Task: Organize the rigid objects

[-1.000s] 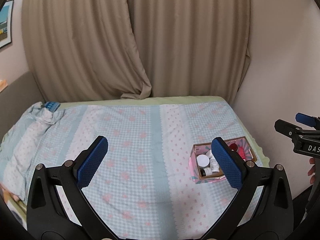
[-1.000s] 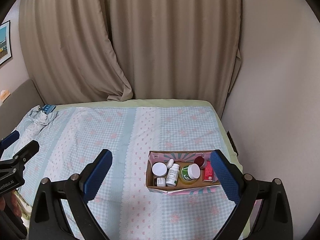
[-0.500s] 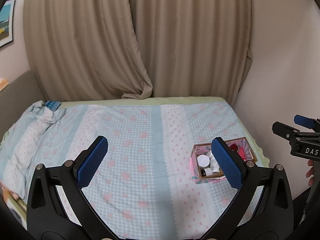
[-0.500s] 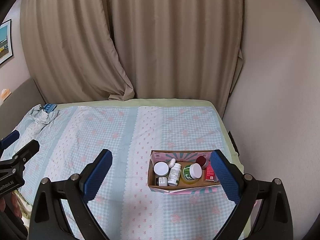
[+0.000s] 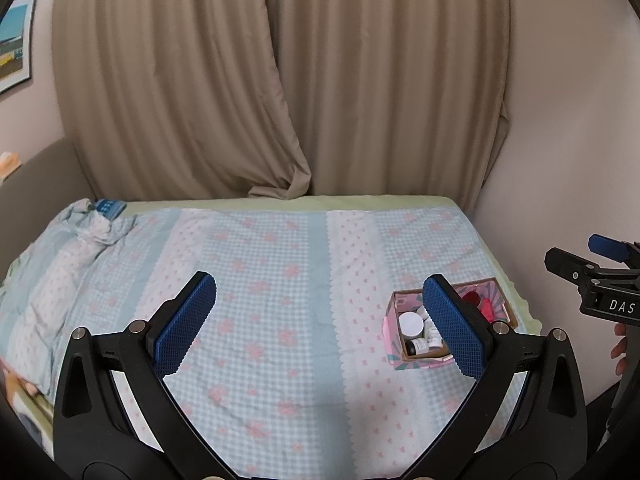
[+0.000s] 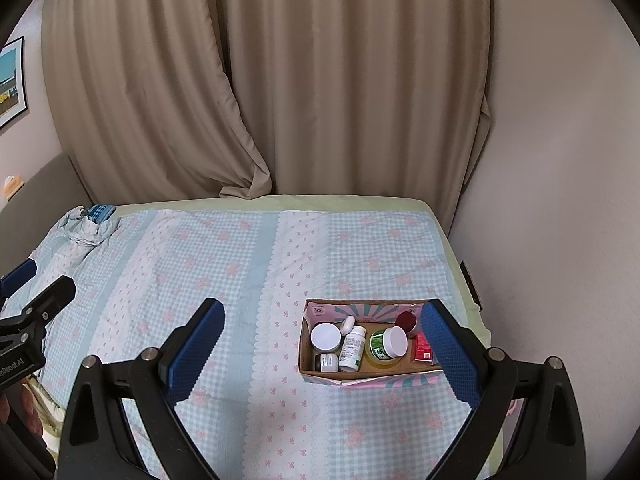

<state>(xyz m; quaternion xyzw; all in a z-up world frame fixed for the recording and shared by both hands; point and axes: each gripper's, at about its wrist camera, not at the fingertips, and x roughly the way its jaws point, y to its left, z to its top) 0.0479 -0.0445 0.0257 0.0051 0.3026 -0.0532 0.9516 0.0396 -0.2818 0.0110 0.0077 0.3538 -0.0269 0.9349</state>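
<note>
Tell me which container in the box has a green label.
The jar in the middle of the box, tipped with its white lid facing right. The bottle beside it has a white label.

Each black claw (image 5: 320, 320) has blue textured pads (image 5: 186, 324) and silver screws.

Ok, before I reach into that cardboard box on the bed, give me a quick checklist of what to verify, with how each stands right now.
1. Left claw open and empty: ok.
2. Right claw open and empty: ok.
3. Open brown cardboard box with pink patterned sides resting flat on the checked bedspread: ok.
4. Box contents visible: white-lidded round jar, white pill bottle, green tub, dark red cap, red carton: ok.
5. Items standing upright: cannot tell for all.
6. Box between right claw fingers: not ok, it sits beyond them.
</note>
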